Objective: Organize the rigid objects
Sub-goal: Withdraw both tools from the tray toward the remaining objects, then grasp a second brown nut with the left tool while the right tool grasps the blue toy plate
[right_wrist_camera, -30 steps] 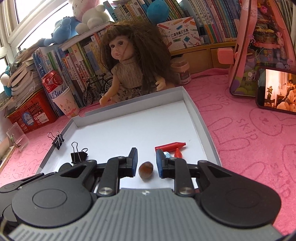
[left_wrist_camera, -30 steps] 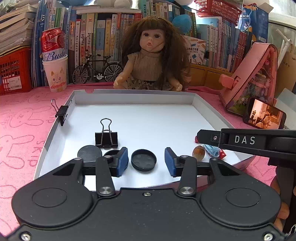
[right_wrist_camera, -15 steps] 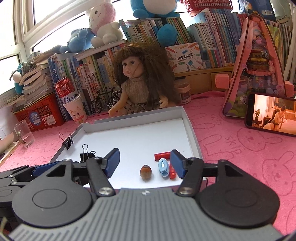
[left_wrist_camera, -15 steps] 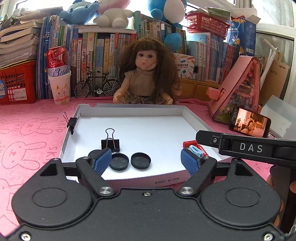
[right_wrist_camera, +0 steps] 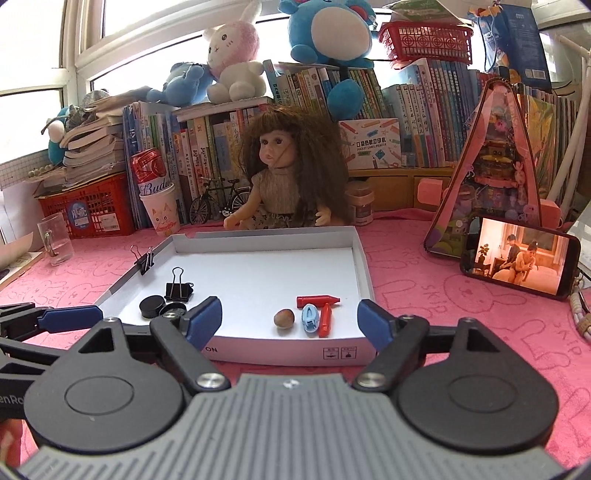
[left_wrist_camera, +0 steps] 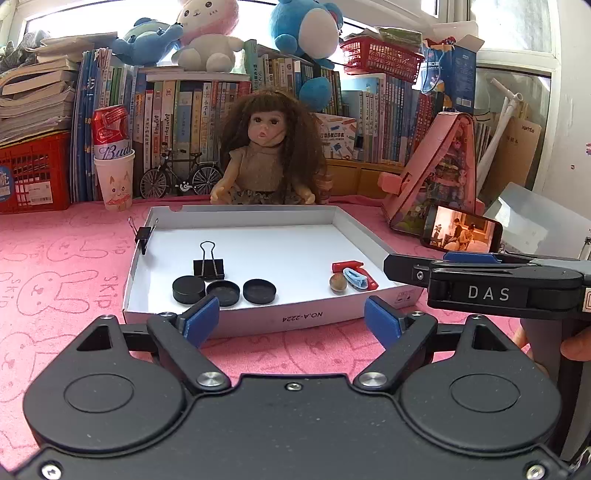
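**Two spread grippers hovering in front of a white tray on a pink desk**

A pink cloth [left_wrist_camera: 55, 266] printed with rabbits is covering the desk. A shallow white tray [left_wrist_camera: 258, 320] is lying on it. Behind the tray a long-haired doll [left_wrist_camera: 269, 155] is sitting against rows of books [left_wrist_camera: 184, 118], with plush toys [left_wrist_camera: 207, 33] perched above them. To the tray's right a phone [left_wrist_camera: 461, 230] is playing a video.

Inside the tray, three black round lids [left_wrist_camera: 223, 291] are sitting in a row near the front wall, with a black binder clip [left_wrist_camera: 208, 267] just behind them. Another clip [left_wrist_camera: 143, 234] is gripping the tray's left wall. Toward the tray's front right corner a brown nut [right_wrist_camera: 284, 317], a blue clip [right_wrist_camera: 310, 319] and two red crayons [right_wrist_camera: 317, 301] are lying close together.

The left gripper [left_wrist_camera: 291, 321] is hanging in front of the tray's front wall, fingers spread wide and holding nothing. The right gripper [right_wrist_camera: 290, 319] is doing likewise, equally wide and empty, with the nut showing between its fingers, apart from both.
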A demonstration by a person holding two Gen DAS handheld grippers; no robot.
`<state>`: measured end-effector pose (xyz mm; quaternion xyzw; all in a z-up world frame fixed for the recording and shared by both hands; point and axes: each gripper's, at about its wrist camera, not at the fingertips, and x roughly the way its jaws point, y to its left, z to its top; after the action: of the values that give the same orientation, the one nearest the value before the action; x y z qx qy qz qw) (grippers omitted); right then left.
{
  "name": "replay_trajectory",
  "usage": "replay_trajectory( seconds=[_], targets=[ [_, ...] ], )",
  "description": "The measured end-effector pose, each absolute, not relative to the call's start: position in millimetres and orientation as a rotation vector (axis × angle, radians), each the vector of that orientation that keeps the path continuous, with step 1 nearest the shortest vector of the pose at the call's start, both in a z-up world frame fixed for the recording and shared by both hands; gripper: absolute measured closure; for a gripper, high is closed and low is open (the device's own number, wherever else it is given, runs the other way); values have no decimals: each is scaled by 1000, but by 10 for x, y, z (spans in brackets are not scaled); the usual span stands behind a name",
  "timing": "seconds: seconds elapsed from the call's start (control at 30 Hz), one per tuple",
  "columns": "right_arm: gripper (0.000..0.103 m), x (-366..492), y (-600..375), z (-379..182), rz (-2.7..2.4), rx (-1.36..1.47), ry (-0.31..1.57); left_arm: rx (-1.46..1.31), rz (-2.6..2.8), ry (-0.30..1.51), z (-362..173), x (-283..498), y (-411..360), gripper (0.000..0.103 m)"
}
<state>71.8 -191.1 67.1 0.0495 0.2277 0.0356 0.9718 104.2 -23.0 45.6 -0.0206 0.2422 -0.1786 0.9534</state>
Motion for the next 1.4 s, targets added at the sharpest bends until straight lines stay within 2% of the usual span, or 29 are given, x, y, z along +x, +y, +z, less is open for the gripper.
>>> replay_trajectory(
  seconds=[0.73,1.03,1.13,1.27,1.4],
  targets=[
    [5,-52,-2011,317,44,1,452,16,-425,517,155,234,-95,18],
    [4,-169,-1993,181,26,-25,477,59,-458,512,69,22,-155,20],
    [4,-175,-1968,137,10,-37,486,76,-457,512,40,-27,-176,28],
    [4,-181,-1890,110,-29,-83,480,69,-463,536,0,-67,-163,54],
    [4,-187,-1810,110,-56,-96,475,74,-458,539,-39,-102,-132,63]
  ],
)
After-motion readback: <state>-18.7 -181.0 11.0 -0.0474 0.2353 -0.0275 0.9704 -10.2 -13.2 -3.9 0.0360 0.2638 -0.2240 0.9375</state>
